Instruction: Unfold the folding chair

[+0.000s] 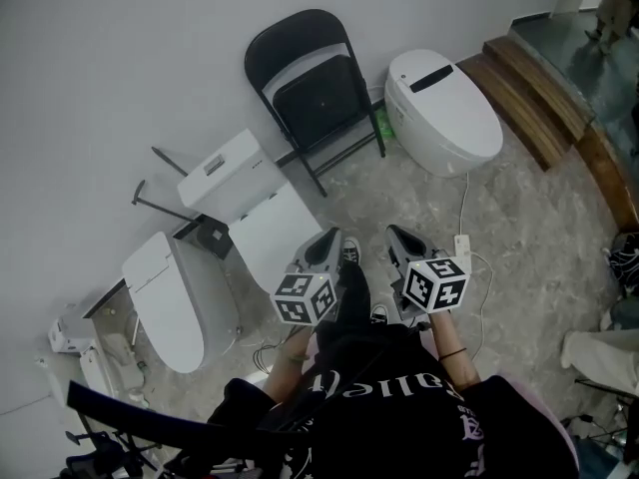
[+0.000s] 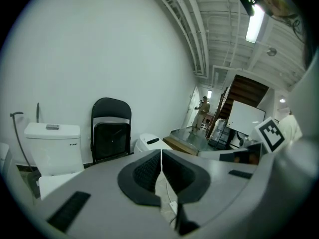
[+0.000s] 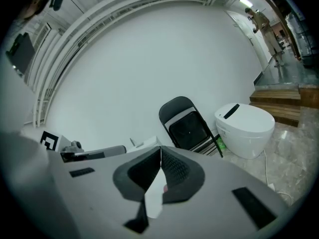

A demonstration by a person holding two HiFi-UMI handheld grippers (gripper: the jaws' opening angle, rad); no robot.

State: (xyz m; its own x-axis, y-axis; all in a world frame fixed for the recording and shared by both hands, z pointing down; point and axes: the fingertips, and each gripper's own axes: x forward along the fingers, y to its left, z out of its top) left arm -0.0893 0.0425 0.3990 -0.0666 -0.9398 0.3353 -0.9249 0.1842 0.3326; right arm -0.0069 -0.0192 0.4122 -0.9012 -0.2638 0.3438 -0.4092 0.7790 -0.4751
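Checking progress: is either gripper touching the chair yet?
Apart. The head view shows floor between the chair and both the left gripper and right gripper.

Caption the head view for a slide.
Shut and empty, the left gripper and right gripper point toward the folded chair against the wall beside a white toilet.

The folding chair (image 1: 312,88) at the top centre of the head view is black all over, against a plain white wall (image 1: 120,58). The toilet (image 1: 444,108) to its right is white with a black strip on its lid. The floor (image 1: 519,218) is mottled grey-beige. My left gripper (image 1: 332,238) and right gripper (image 1: 397,234) are grey, each bearing black-and-white square markers.
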